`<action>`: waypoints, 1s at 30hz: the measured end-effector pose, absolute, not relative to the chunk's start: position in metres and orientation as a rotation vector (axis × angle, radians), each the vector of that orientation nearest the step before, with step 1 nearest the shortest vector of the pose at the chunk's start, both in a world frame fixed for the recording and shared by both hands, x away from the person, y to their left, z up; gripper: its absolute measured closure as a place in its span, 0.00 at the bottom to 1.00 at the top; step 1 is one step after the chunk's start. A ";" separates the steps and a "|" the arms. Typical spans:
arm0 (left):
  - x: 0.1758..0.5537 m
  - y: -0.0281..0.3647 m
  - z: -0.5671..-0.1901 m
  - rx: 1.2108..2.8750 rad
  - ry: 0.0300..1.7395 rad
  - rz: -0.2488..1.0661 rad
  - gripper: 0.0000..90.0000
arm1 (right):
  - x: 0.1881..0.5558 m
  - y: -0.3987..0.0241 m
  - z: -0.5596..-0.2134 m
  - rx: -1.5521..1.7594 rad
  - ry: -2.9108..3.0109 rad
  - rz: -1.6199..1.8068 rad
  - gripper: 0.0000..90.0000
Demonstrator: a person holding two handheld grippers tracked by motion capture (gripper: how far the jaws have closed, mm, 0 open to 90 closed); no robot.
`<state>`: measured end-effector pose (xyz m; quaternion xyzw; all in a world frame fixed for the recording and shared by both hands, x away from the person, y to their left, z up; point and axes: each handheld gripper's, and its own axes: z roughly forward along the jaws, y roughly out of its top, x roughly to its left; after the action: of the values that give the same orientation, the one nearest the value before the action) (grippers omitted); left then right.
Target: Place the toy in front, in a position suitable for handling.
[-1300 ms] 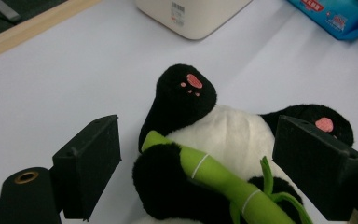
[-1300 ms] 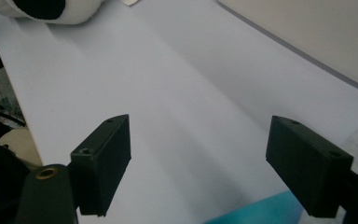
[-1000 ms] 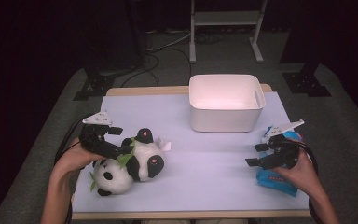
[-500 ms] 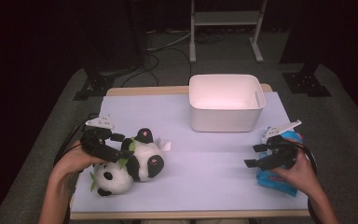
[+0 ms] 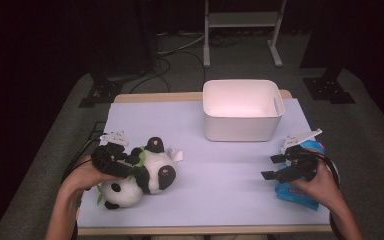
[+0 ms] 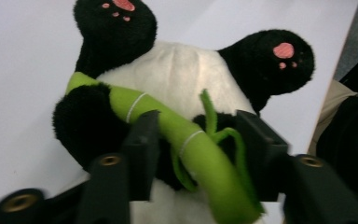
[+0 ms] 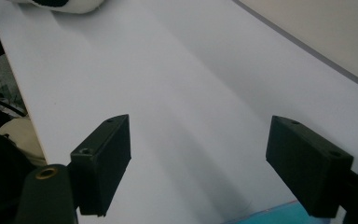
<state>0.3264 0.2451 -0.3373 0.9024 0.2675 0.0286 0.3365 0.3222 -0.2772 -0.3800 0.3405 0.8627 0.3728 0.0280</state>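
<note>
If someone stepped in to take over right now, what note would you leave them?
Left tool: its jaws have just been closing on the plush panda, around the green bamboo stalk at its belly.
Right tool: open, holding nothing, hovering above a blue packet.
Done: panda gripped, lying on the table's left.
Left: probably lift it into the empty white bin.

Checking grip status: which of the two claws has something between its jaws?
The left claw, at the toy panda: its jaws have just been closing around the green bamboo stalk. The right claw stands open over bare table.
</note>
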 end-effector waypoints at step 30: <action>0.341 0.202 -0.311 2.351 0.549 0.090 0.81 | 0.326 -0.288 -0.382 1.084 2.642 1.180 0.23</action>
<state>0.3410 0.2017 -0.3115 0.9097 0.2126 0.0349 0.3549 0.3256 -0.2880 -0.3819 0.3506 0.8549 0.3816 0.0258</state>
